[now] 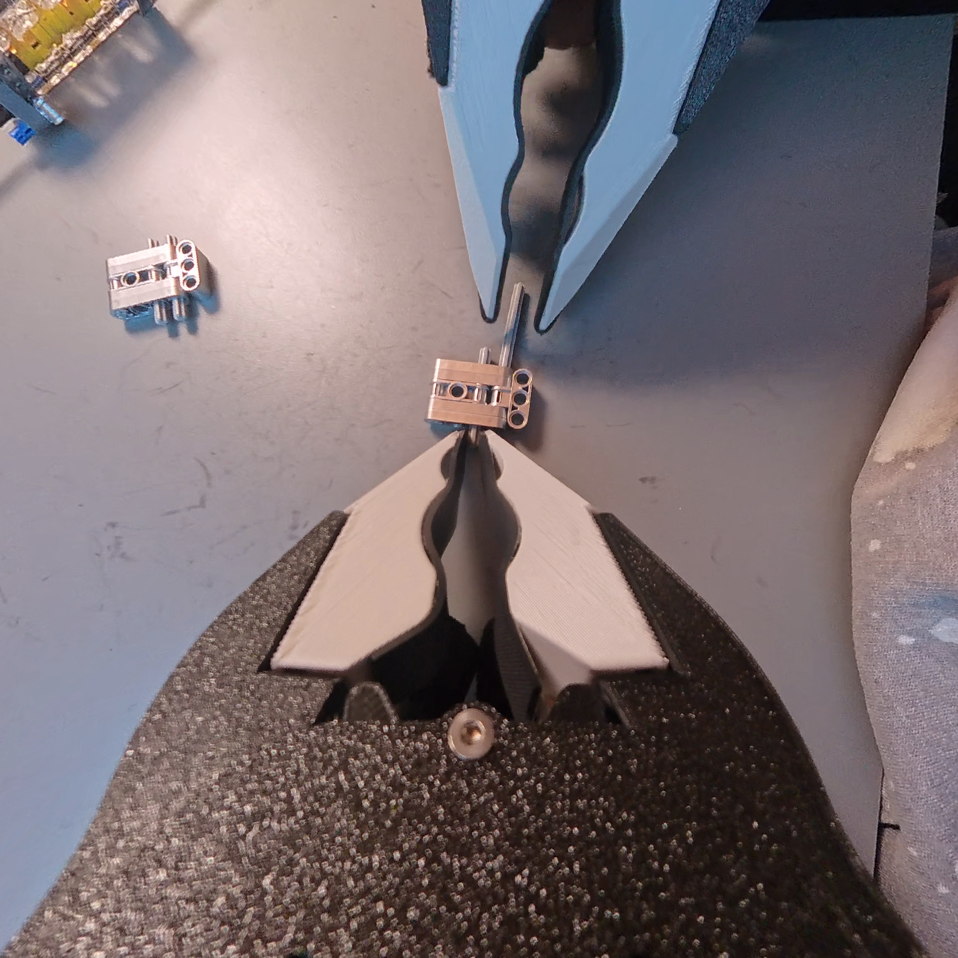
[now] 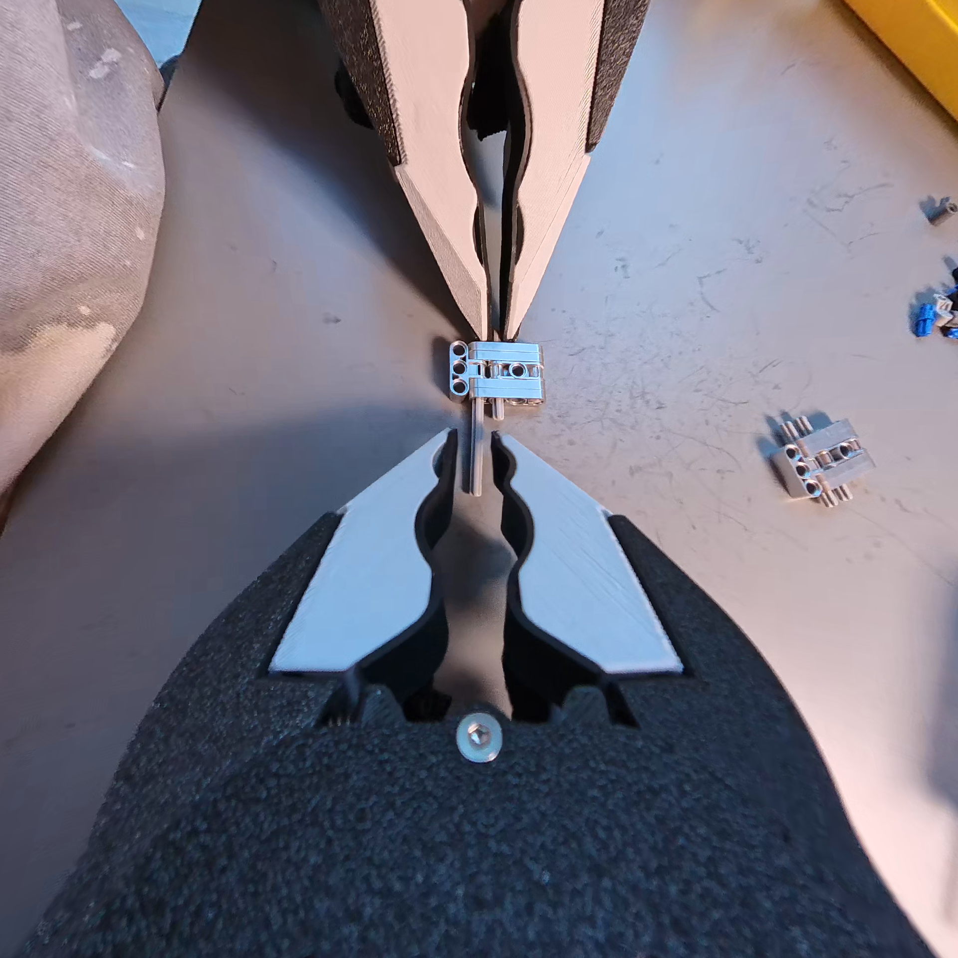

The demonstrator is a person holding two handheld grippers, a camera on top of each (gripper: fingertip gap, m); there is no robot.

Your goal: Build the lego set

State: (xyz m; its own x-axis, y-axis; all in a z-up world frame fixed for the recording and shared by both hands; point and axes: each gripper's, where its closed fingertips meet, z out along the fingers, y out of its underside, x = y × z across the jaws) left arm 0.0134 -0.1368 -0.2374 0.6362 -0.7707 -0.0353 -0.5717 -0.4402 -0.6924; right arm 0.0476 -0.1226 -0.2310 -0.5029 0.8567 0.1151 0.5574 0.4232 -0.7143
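Observation:
A small grey beam assembly (image 1: 469, 392) lies on the grey table (image 1: 259, 492), with a long grey axle (image 1: 512, 324) sticking out of its far side. My left gripper (image 1: 474, 439) is shut on a short stub at the assembly's near edge. My right gripper (image 1: 512, 317) comes in from the top, its fingers open on either side of the axle's free end. In the right wrist view the right gripper (image 2: 474, 440) straddles the axle (image 2: 476, 459) without clearly touching it. The left gripper (image 2: 496, 334) pinches the far side of the assembly (image 2: 500, 372).
A second, similar grey assembly (image 1: 155, 282) lies apart on the table; it also shows in the right wrist view (image 2: 819, 464). A brick structure (image 1: 46, 57) stands far left. Small blue and grey parts (image 2: 933, 319) and a yellow bin (image 2: 923, 46) sit right. Pale cloth (image 1: 907, 570) borders the table. One gripper's finger ends stand about 5 cm off the other's.

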